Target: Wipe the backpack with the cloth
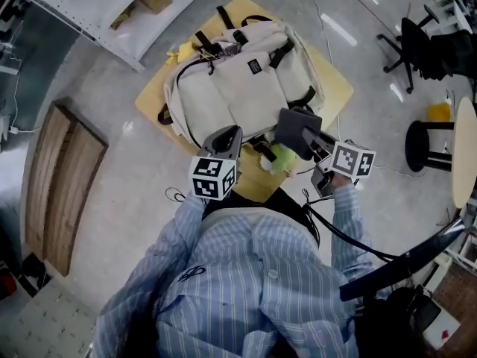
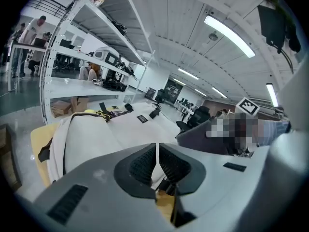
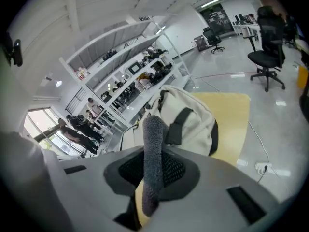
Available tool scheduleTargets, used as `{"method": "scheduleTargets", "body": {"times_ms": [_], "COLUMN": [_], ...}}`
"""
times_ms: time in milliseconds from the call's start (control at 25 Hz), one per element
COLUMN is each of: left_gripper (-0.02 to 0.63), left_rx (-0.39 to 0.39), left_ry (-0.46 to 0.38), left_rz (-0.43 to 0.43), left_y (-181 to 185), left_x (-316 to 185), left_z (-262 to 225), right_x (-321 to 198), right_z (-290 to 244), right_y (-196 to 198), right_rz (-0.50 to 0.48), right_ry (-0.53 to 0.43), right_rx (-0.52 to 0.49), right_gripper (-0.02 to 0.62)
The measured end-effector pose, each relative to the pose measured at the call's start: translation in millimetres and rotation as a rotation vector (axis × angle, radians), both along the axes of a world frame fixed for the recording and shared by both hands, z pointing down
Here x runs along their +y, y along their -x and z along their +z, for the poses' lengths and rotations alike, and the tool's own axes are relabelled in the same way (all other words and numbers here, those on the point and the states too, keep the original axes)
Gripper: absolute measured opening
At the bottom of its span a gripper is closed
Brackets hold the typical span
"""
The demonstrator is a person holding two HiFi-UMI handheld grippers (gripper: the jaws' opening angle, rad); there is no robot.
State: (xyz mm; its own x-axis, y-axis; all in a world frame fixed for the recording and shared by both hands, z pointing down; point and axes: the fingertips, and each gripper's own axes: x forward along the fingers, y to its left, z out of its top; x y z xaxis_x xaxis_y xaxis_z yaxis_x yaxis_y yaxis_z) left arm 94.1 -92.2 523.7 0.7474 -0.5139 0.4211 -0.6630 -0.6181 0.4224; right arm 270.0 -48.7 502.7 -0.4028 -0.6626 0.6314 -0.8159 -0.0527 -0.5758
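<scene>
Holding one grey cloth (image 1: 294, 125), the right gripper (image 1: 307, 139) has both jaws clamped on it. In the right gripper view the cloth (image 3: 153, 144) stands up as a rolled fold between the pads. The bunch sits over the near right part of the backpack (image 1: 238, 88); I can't tell if it touches the fabric.

One backpack, cream with black straps and one small black label, lies flat on one yellow table (image 1: 335, 88) and covers most of the top. It also shows in the left gripper view (image 2: 91, 139) and the right gripper view (image 3: 186, 117), with bare table (image 3: 231, 120) beside it.

Two grippers in all, each with one marker cube. The left gripper (image 1: 231, 134) sits at the near edge of the backpack. Its jaws (image 2: 157, 151) are brought together with only a thin slit between them and nothing in it.

One small yellow-green item (image 1: 282, 157) lies at the near table edge between the two grippers; can't tell what it is.

The person wears a blue striped shirt (image 1: 246, 274).

Around the table: one wooden panel (image 1: 63, 185) on the floor at left, one black office chair (image 1: 417, 43) and one black stool (image 1: 425, 144) at right, all well apart from the table.
</scene>
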Motion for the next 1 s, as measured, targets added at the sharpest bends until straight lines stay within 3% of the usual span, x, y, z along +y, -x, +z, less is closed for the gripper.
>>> {"method": "scheduleTargets", "body": {"times_ms": [240, 400, 480, 760, 880, 1000], "left_gripper": [0.021, 0.021, 0.021, 0.021, 0.021, 0.021], "left_rx": [0.002, -0.002, -0.005, -0.015, -0.022, -0.027], "left_ry": [0.0, -0.001, 0.001, 0.013, 0.019, 0.022], "left_rz": [0.01, -0.004, -0.017, -0.095, -0.122, -0.13], "left_y": [-2.8, 3.2, 8.3, 34.3, 42.5, 46.5], "left_x": [-4.1, -8.6, -10.6, -18.6, -18.7, -17.3], "left_z": [0.8, 0.4, 0.9, 3.9, 6.1, 7.0], "right_x": [-90.6, -163.3, -196.6, -283.9, -296.3, -282.4], "right_z": [-76.2, -95.2, -95.6, -87.4, -58.9, -30.9], "right_y": [-6.0, -22.6, -32.4, -53.0, -62.6, -79.7], "right_rz": [-0.057, -0.027, 0.014, 0.183, 0.226, 0.245], "right_ry": [-0.207, -0.271, -0.272, -0.252, -0.181, -0.116], "right_rx": [-0.023, 0.02, 0.003, -0.22, -0.197, -0.11], "right_gripper": [0.054, 0.054, 0.054, 0.054, 0.054, 0.054]}}
